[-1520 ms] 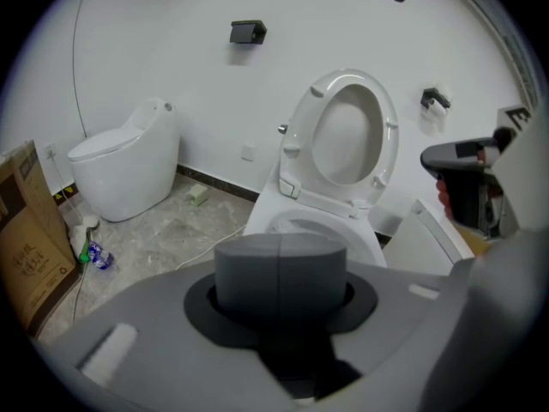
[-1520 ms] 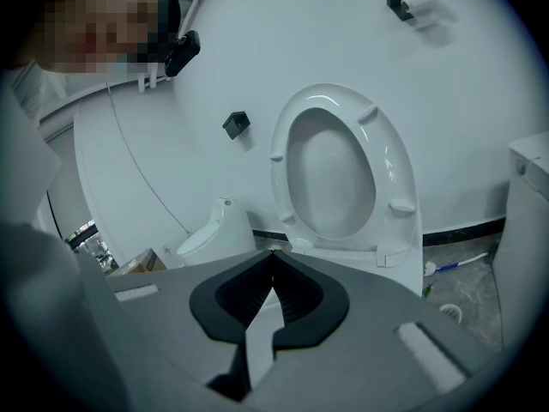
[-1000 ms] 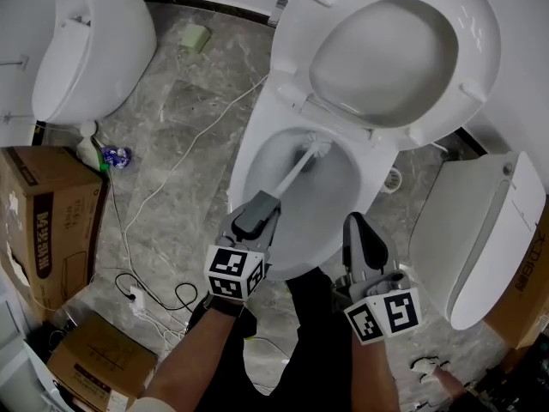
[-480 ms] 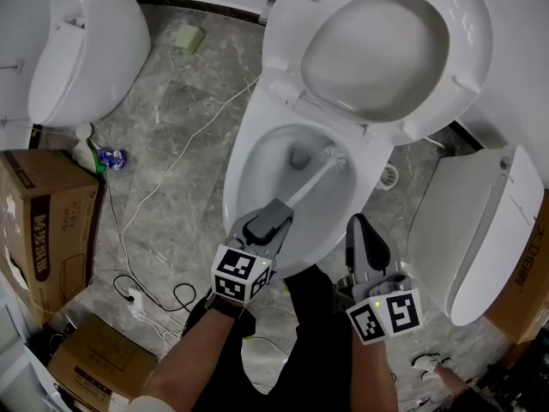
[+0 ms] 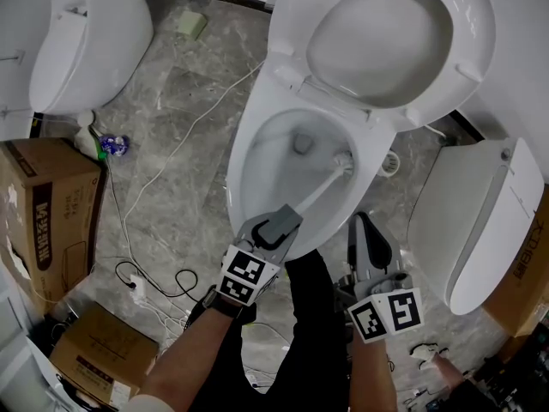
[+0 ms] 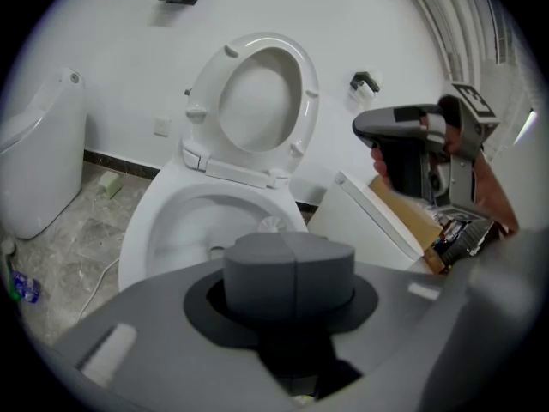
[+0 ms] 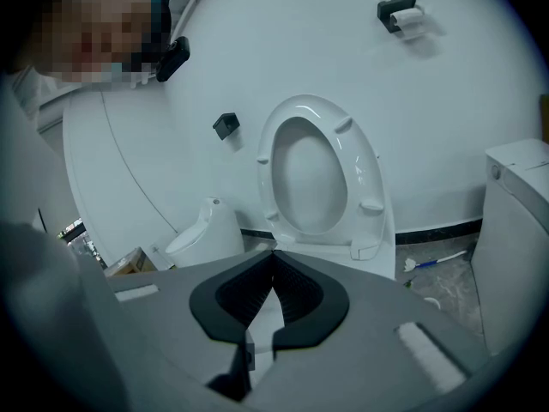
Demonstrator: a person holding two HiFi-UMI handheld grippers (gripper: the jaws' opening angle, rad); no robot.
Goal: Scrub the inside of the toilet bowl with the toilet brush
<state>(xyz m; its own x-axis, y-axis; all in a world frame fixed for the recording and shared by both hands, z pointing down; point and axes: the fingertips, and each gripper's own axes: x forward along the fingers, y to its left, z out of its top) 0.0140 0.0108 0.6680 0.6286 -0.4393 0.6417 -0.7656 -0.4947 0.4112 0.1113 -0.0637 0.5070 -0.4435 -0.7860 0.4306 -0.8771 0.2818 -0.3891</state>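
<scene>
- One toilet brush (image 5: pixel 319 189) in use: bristle head down inside the toilet bowl (image 5: pixel 257 161), against the bowl's right inner wall just under the rim, right of the drain hole (image 5: pixel 301 142). Handle slants back over the bowl's near edge.
- Progress, my guess: scrubbing under way, mid-task. Head is on the right wall only. No foam or dirt shows, so I can't tell which parts are done. Left wall, far side and under the rim probably remain.
- My left gripper (image 5: pixel 280 223): fingers pressed together, clamped on the handle's near end, at the bowl's near edge. Left gripper view shows the pads meeting flush, handle hidden beneath them, brush head (image 6: pixel 272 224) poking out beyond.
- My right gripper (image 5: pixel 361 230): fingers closed tip to tip, nothing between them, hanging just off the bowl's near right edge, touching nothing.
- Seat and lid (image 5: pixel 377 41) up at the bowl's far edge.
</scene>
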